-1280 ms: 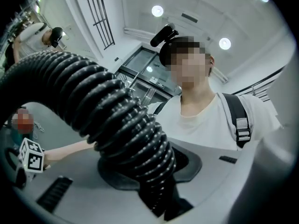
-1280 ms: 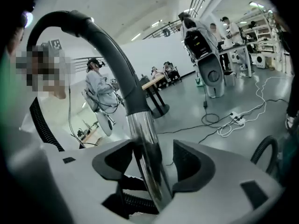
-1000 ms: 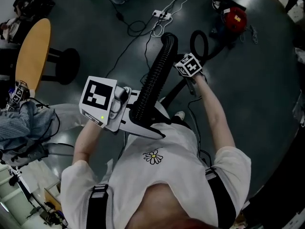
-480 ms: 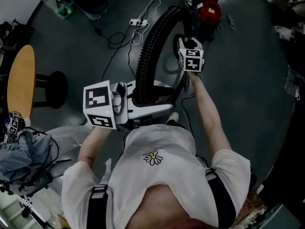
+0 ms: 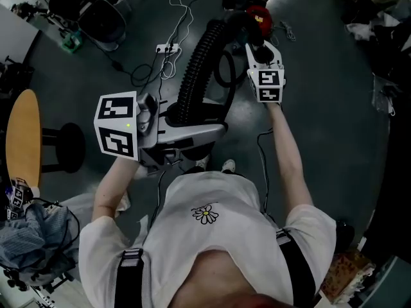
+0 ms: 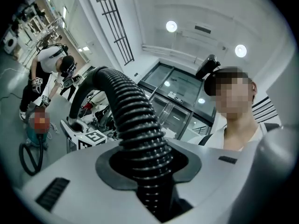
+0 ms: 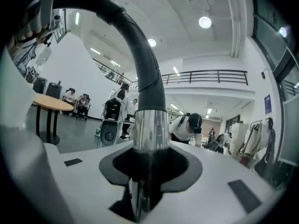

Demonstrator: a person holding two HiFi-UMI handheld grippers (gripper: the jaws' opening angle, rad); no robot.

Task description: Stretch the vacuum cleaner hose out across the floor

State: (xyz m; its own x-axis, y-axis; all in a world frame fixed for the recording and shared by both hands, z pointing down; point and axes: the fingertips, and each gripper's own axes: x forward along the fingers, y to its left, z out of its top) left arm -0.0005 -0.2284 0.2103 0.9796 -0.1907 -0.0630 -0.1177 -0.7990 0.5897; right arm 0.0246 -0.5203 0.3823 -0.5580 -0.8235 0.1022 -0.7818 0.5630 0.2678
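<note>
The black ribbed vacuum hose (image 5: 196, 76) runs from my left gripper up the picture and arches over to my right gripper. My left gripper (image 5: 205, 128) points level and is shut on the ribbed hose (image 6: 140, 139); its jaws have closed a little tighter on it in the last second. My right gripper (image 5: 252, 36) is held farther out, shut on the hose's chrome end tube (image 7: 150, 129), with the black curved handle (image 7: 140, 55) arching above it. The red vacuum cleaner (image 5: 260, 15) stands on the floor just beyond the right gripper.
On the dark floor lie a white power strip (image 5: 166, 48) with cables and a black loop (image 5: 225, 69). At the left stand a round wooden table (image 5: 22, 140) and a black stool (image 5: 67, 147). A black bin (image 5: 103, 21) is far left. Other people (image 7: 189, 125) work nearby.
My right gripper has risen and swung outward with the hose end, so the hose arches higher. The left gripper has moved slightly up and left, still on the hose.
</note>
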